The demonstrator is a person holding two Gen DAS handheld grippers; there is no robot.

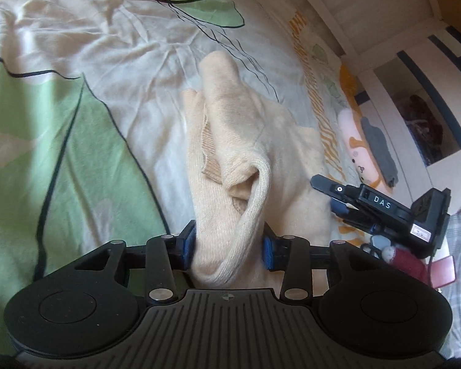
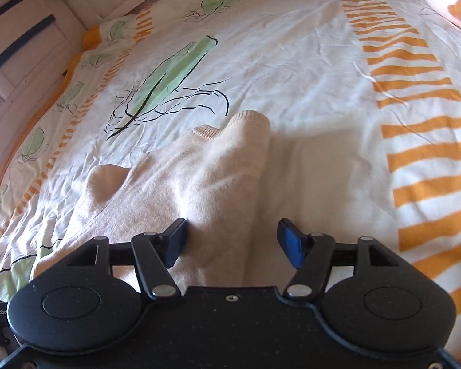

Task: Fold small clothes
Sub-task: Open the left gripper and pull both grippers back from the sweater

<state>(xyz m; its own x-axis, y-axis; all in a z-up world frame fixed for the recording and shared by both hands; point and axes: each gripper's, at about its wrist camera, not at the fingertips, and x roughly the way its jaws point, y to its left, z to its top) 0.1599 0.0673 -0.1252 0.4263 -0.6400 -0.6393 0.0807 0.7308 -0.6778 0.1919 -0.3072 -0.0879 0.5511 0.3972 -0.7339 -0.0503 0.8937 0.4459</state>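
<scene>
A cream knit sweater (image 1: 230, 141) lies bunched on the bed, one ribbed cuff pointing away. In the left wrist view my left gripper (image 1: 229, 240) is shut on a thick rolled fold of it, and both blue pads press into the fabric. My right gripper (image 1: 322, 195) hovers at the sweater's right edge. In the right wrist view the sweater (image 2: 199, 178) stretches ahead, and the right gripper (image 2: 232, 243) stands open over it. Its left pad brushes the knit, while its right pad (image 2: 289, 243) is clear of the cloth.
The bedsheet (image 1: 76, 46) is white with green leaves and orange stripes (image 2: 415, 123). A pink and orange plush toy (image 1: 359, 150) and a grey cloth (image 1: 381, 150) lie near the bed's far edge. Behind them stands a white bed frame with shelves (image 1: 384, 61).
</scene>
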